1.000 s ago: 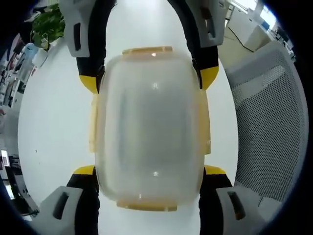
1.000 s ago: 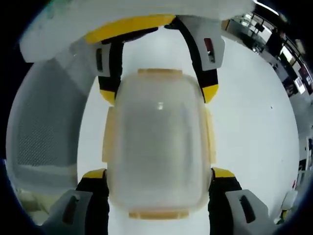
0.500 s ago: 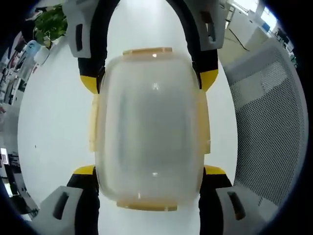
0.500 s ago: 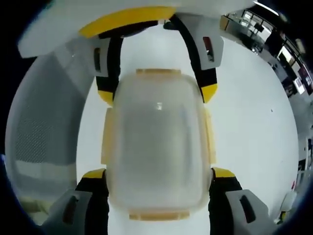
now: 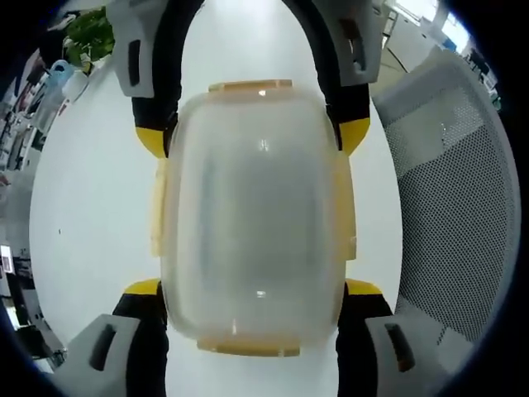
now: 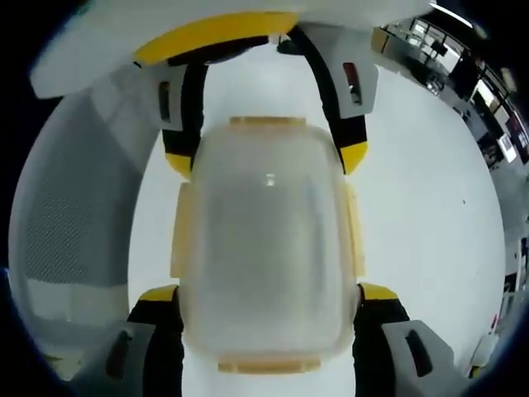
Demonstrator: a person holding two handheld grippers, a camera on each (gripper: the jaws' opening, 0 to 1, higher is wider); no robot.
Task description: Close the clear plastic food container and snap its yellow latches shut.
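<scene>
**Two grippers bracketing a lidded container on a white table**

We see the clear rectangular plastic food container point(image 5: 252, 219) with its frosted lid seated on top, resting on the smooth white table point(image 5: 91, 207). In the left gripper view, the left gripper point(image 5: 252, 289) rises from the bottom, its black, yellow-tipped jaws spread wide, one at each near corner of the container; whether the tips touch the walls we cannot tell. The right gripper point(image 5: 252, 132) enters from the top and flanks the far corners in the same way. The right gripper view mirrors this arrangement: the right gripper point(image 6: 264, 294) with jaws spread at the near corners, the container point(image 6: 264, 240) between them, the left gripper point(image 6: 264, 157) beyond.

The pale yellow latches point(image 5: 157, 211) lie flat against the long sides and short ends, so we judge them largely folded down; whether each has clicked is not visible.

We judge the container light, empty, fairly stiff but smooth-walled, and liable to slide on the table. The best hold is across the lid edges or pressing directly on a latch flap.

A grey mesh chair back point(image 5: 446, 207) stands just beside the table edge on one side; the opposite side of the table offers open room.
</scene>
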